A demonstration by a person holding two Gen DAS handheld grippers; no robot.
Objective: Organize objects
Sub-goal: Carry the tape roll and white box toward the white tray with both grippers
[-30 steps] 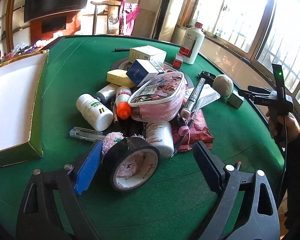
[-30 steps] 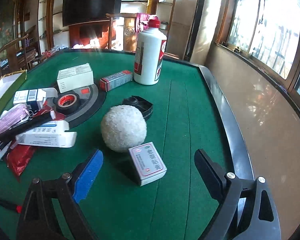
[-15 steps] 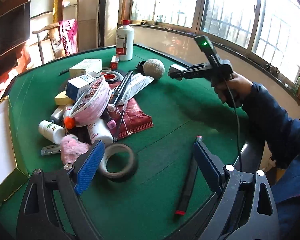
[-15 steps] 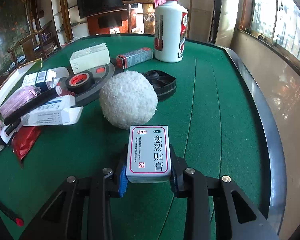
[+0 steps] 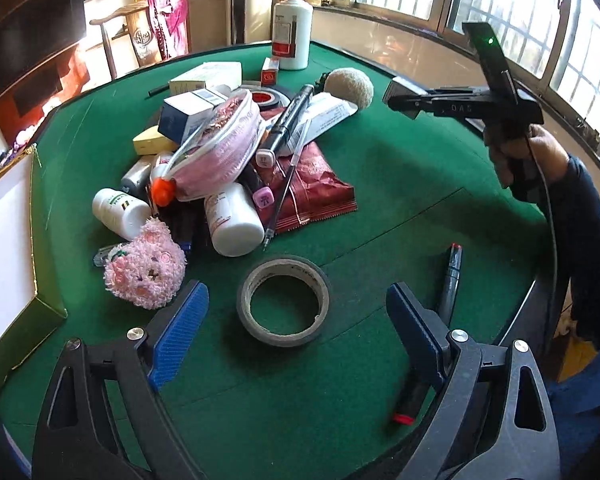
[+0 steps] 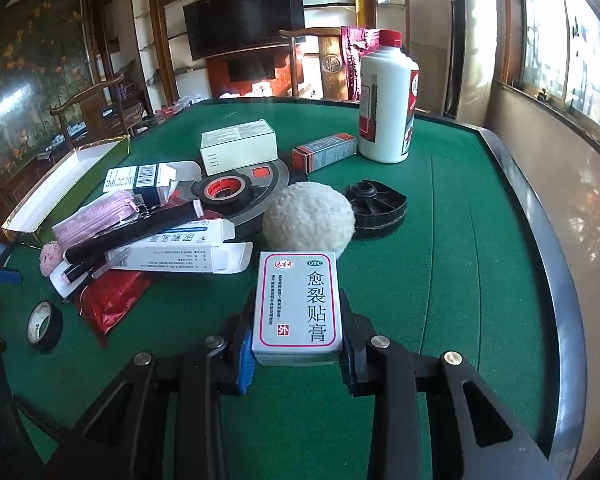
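In your left wrist view, your left gripper (image 5: 296, 312) stands with its fingers wide and nothing pressed between them. The black tape roll (image 5: 283, 301) lies flat on the green table (image 5: 400, 184), in the gap between the blue pads but touching neither. At about eleven o'clock from the roll sits the pink plush toy (image 5: 145, 270), just beside your left pad. Past it, toward twelve, the pile holds a white pill bottle (image 5: 121, 213), a pink pouch (image 5: 220, 148) and a red foil packet (image 5: 312, 192). A dark pen with a red tip (image 5: 446, 280) lies at three o'clock from the roll. At two o'clock your right hand (image 5: 540, 152) carries the other tool above the table.

In your right wrist view, your right gripper (image 6: 298, 344) has its fingers narrowed onto the small medicine box (image 6: 298, 308), one pad on each side. The white fluffy ball (image 6: 309, 220) sits at twelve o'clock just behind the box, the white bottle (image 6: 388, 112) farther off at one o'clock. The open white tray (image 6: 60, 192) lies at ten o'clock.
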